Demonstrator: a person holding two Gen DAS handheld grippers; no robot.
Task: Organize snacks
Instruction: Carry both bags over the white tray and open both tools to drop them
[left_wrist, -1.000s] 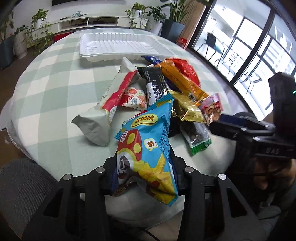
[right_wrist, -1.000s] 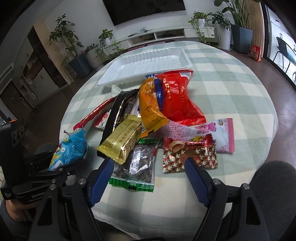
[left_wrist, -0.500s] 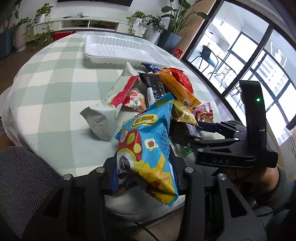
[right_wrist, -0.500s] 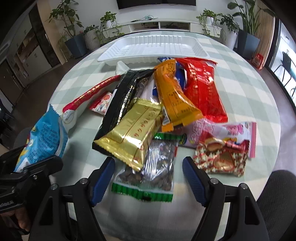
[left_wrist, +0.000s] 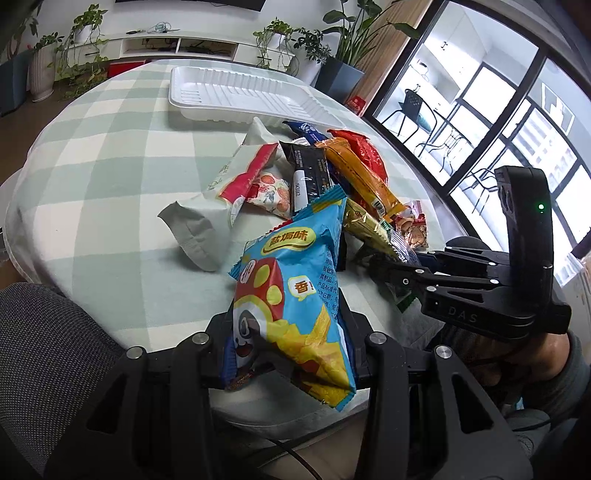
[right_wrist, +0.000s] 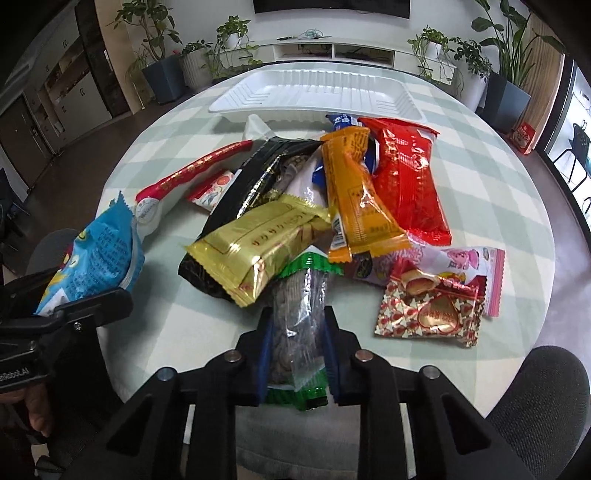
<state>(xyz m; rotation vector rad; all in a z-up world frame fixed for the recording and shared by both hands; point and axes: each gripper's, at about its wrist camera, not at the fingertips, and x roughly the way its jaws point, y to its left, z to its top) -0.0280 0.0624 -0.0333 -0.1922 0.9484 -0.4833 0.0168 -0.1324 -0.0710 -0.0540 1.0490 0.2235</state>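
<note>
My left gripper (left_wrist: 288, 328) is shut on a blue chip bag (left_wrist: 291, 291) and holds it at the table's near edge; the bag also shows in the right wrist view (right_wrist: 96, 258). My right gripper (right_wrist: 297, 332) is shut on a clear green-edged packet of dark snacks (right_wrist: 299, 325) at the front of the pile. The pile holds a gold pack (right_wrist: 258, 243), an orange pack (right_wrist: 358, 195), a red pack (right_wrist: 406, 177) and a black pack (right_wrist: 258, 173). A white tray (right_wrist: 317, 96) stands behind the pile.
A red-and-gold candy bag (right_wrist: 428, 310) and a pink packet (right_wrist: 469, 262) lie right of the pile. A white-and-red bag (left_wrist: 221, 195) lies at the left. Grey chairs (right_wrist: 539, 398) stand at the table's near edge. Plants and a TV shelf line the far wall.
My right gripper has moved forward and closed on the clear green-edged packet. My left gripper still holds the blue chip bag and has turned slightly towards the tray.
</note>
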